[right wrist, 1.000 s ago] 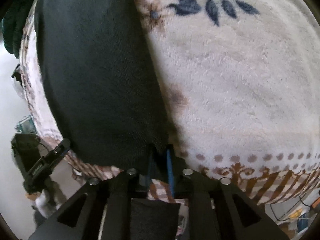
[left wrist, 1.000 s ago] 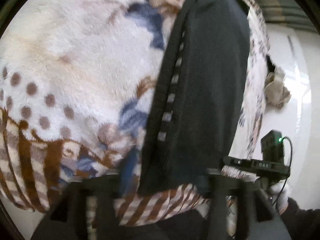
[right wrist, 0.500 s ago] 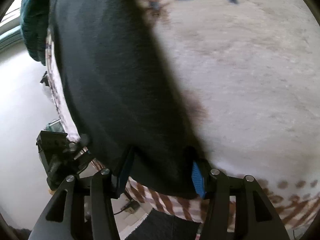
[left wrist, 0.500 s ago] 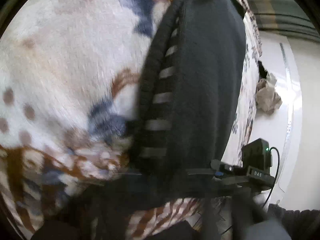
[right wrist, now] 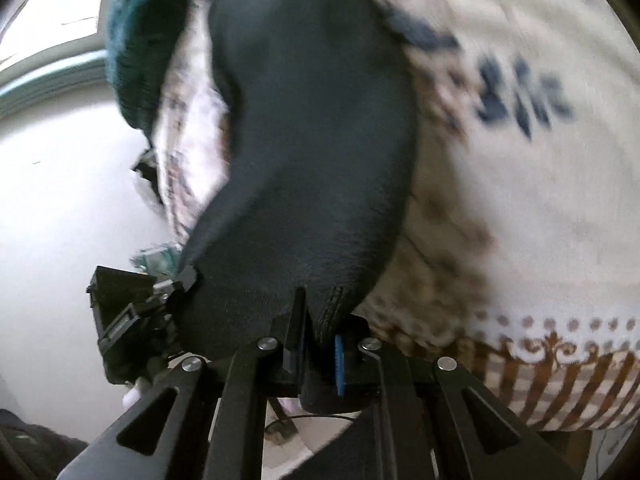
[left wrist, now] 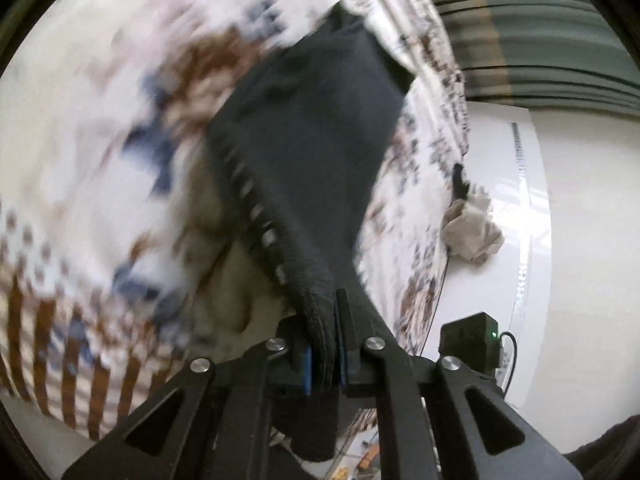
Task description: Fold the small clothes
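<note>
From our left wrist camera, our left gripper [left wrist: 325, 344] pinches the near edge of the dark garment [left wrist: 312, 152], gathered between its blue pads; the striped hem rises off the patterned blanket [left wrist: 92, 92]. A crumpled beige cloth [left wrist: 474, 236] lies on the white floor beside it.

From our right wrist camera, our right gripper [right wrist: 320, 356], its jaws just closing, grips the garment's other near corner [right wrist: 312, 160], the cloth lifting above the blanket [right wrist: 520, 200]. A teal fabric [right wrist: 144, 40] lies at the far edge.
</note>
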Tool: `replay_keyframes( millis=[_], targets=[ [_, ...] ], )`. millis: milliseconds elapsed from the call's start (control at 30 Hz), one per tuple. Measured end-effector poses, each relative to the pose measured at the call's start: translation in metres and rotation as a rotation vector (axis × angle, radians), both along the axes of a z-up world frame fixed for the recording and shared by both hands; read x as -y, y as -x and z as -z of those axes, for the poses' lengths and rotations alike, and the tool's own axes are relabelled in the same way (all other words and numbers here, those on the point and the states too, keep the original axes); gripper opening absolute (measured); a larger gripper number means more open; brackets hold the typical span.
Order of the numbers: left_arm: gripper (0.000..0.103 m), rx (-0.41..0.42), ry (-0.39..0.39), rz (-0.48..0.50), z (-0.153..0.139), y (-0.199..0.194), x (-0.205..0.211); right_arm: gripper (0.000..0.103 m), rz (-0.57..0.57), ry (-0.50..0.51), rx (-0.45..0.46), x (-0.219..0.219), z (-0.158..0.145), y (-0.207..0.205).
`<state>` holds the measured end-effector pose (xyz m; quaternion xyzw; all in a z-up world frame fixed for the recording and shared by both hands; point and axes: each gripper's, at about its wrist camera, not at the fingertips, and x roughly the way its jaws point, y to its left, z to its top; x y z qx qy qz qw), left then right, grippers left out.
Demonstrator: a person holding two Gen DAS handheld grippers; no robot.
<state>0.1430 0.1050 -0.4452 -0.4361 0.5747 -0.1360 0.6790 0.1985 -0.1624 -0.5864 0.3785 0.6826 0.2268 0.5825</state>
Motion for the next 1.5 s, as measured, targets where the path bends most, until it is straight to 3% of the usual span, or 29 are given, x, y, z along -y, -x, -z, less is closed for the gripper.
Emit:
replay_keyframes(
  millis=[167,333,500,733,833,867,900,933,1000,1067,1167,1200,1267,1300,1333,1367,1400,1433,1500],
  targets=[
    [0.007,0.098,0.037,-0.033,-0.028,-0.076,-0.001,0.01,0.086,-0.049,0.09,0.029,-0.045,-0.075],
    [0.007,0.149,0.043,-0.059,-0.013,-0.168,-0.004,0.01,0.164,-0.009,0.188,0.058,-0.065,-0.176],
    [0.007,0.139,0.011,-0.053,0.015,-0.255,-0.009,0.01,0.244,-0.028,0.197,0.096,-0.057,-0.281],
    [0.008,0.081,-0.008,-0.052,0.059,-0.367,-0.012,0.01,0.3,-0.042,0.161,0.095,-0.022,-0.383],
    [0.019,0.019,-0.032,-0.065,0.075,-0.405,-0.012,0.019,0.335,-0.067,0.117,0.095,-0.004,-0.421],
    [0.033,0.029,-0.016,-0.095,0.078,-0.414,-0.015,0.027,0.345,-0.072,0.106,0.096,0.0,-0.431],
    [0.056,0.048,0.003,-0.118,0.079,-0.419,-0.018,0.032,0.361,-0.084,0.104,0.096,0.007,-0.444],
    [0.063,0.073,0.029,-0.145,0.08,-0.425,-0.022,0.044,0.373,-0.082,0.114,0.098,0.008,-0.451],
    [0.064,0.097,0.072,-0.169,0.084,-0.431,-0.028,0.053,0.401,-0.098,0.159,0.104,0.007,-0.467],
    [0.064,0.101,0.035,-0.134,0.087,-0.43,-0.029,0.079,0.396,-0.104,0.193,0.11,0.002,-0.477],
    [0.064,0.152,-0.139,-0.006,0.084,-0.424,-0.022,0.082,0.298,0.034,0.264,0.114,-0.01,-0.475],
    [0.064,0.165,-0.193,0.047,0.084,-0.422,-0.017,0.082,0.235,0.126,0.272,0.112,-0.01,-0.472],
    [0.063,0.179,-0.28,0.155,0.089,-0.422,-0.001,0.082,0.172,0.194,0.27,0.106,-0.006,-0.468],
    [0.054,0.19,-0.33,0.205,0.09,-0.422,0.009,0.082,0.135,0.194,0.254,0.101,0.001,-0.465],
    [0.037,0.207,-0.354,0.225,0.091,-0.422,0.014,0.08,0.117,0.185,0.238,0.098,0.007,-0.463],
    [0.008,0.22,-0.371,0.252,0.091,-0.422,0.019,0.062,0.103,0.179,0.225,0.094,0.012,-0.462],
    [0.008,0.222,-0.38,0.261,0.091,-0.422,0.02,0.043,0.098,0.18,0.221,0.091,0.017,-0.461],
    [0.008,0.232,-0.358,0.255,0.088,-0.421,0.016,0.006,0.091,0.194,0.219,0.089,0.018,-0.461],
    [0.007,0.238,-0.339,0.222,0.084,-0.418,0.007,0.007,0.096,0.224,0.237,0.088,0.015,-0.461]
  ],
)
